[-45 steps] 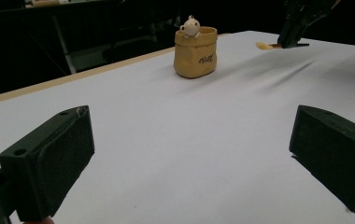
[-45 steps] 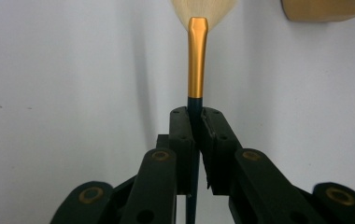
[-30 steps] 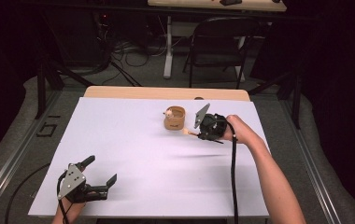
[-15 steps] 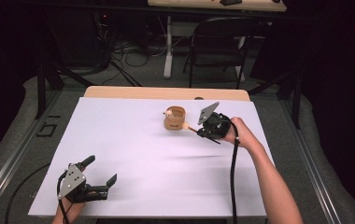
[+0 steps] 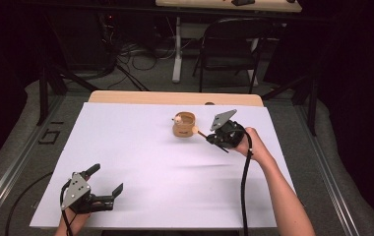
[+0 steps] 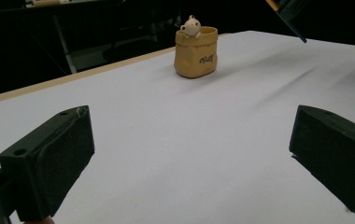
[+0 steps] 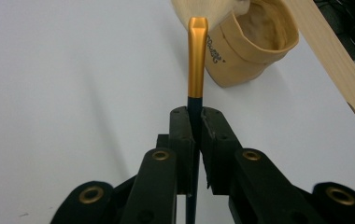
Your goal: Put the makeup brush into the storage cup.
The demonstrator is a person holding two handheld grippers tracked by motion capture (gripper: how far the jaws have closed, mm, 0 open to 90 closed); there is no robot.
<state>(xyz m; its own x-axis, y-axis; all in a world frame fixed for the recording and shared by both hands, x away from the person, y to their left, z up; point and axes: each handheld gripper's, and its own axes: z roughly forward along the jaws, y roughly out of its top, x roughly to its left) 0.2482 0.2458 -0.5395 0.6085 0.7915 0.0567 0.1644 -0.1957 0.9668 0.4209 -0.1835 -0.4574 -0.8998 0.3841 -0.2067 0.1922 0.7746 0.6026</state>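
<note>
Gripping a brush (image 7: 197, 60) by its dark handle, right gripper (image 5: 213, 139) clamped tight on it near the table's (image 5: 140, 152) far right part, gold ferrule and pale bristles (image 7: 213, 11) poking out toward a little tan pot (image 5: 183, 125). Bristle tip right at the pot's rim, touching or not, hard to say. Pot sitting near the far edge, a bit right of centre, tiny bear figure (image 6: 190, 26) peeking over its rim. Left gripper (image 5: 107, 194) parked low by the near left corner, jaws spread wide, nothing between them.
</note>
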